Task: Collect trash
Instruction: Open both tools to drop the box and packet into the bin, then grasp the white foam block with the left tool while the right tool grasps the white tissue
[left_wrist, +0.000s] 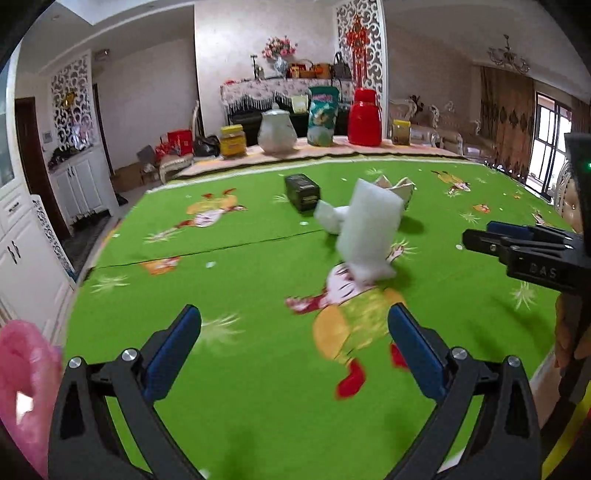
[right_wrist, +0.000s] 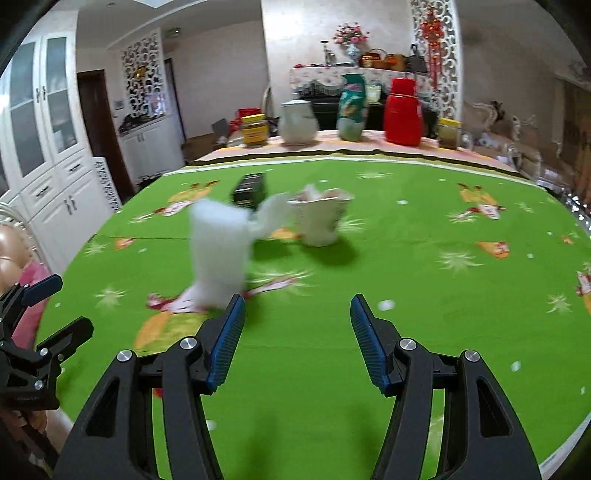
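A white foam block stands blurred on the green cartoon tablecloth, ahead of my left gripper, which is open and empty. In the right wrist view the block is just left of my open, empty right gripper. Behind it lie a smaller white foam scrap, a crumpled white paper cup and a small dark box. The box and cup also show in the left view. A pink bag hangs at the left edge.
At the table's far edge stand a yellow-lidded jar, a white jug, a green packet, a red thermos and another jar. My right gripper shows in the left view. White cabinets are on the left.
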